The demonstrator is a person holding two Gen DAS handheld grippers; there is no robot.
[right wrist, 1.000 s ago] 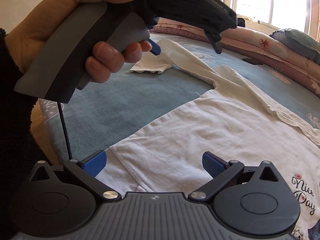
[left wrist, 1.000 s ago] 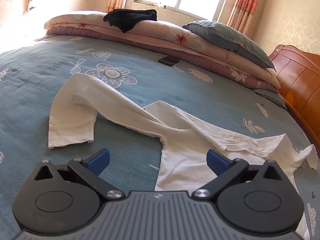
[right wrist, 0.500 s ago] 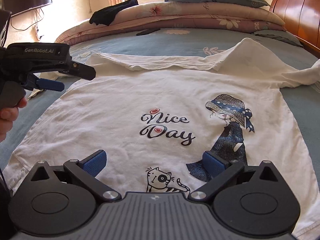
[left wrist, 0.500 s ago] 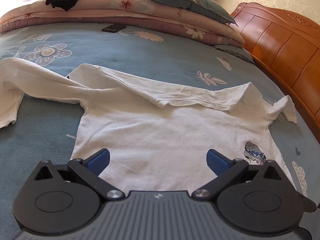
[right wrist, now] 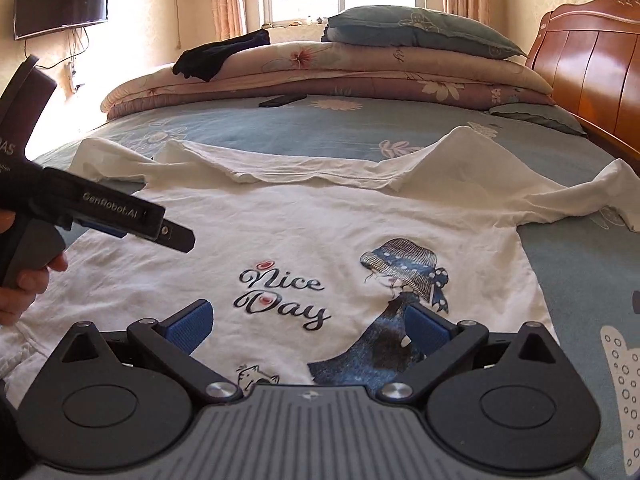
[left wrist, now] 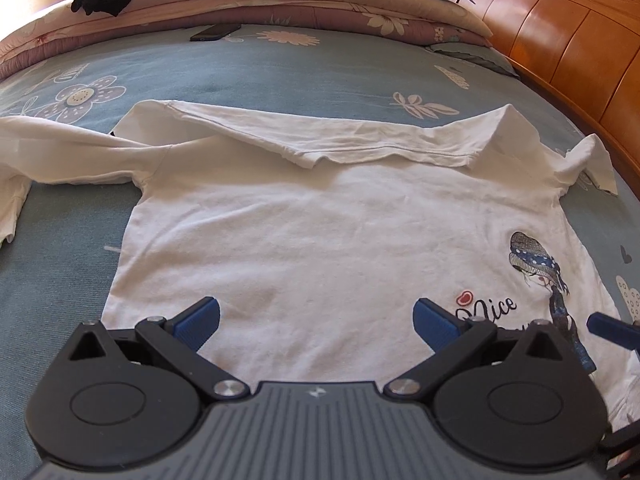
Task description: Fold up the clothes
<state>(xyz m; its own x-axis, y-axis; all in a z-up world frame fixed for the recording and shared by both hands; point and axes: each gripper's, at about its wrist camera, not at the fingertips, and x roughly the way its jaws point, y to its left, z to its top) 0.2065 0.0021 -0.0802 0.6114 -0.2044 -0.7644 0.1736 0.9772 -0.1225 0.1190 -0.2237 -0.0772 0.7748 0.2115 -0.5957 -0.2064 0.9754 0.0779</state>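
White shirt lies flat on the bed, print up, collar end farthest away. Both the left gripper and right gripper hover wide open and empty over its near hem, left one nearer the long sleeve.

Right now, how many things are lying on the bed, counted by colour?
White: 1, the white printed cotton T-shirt
Black: 2, the crumpled black garment and the flat black phone
Grey-blue: 1, the grey-blue pillow
Total: 4
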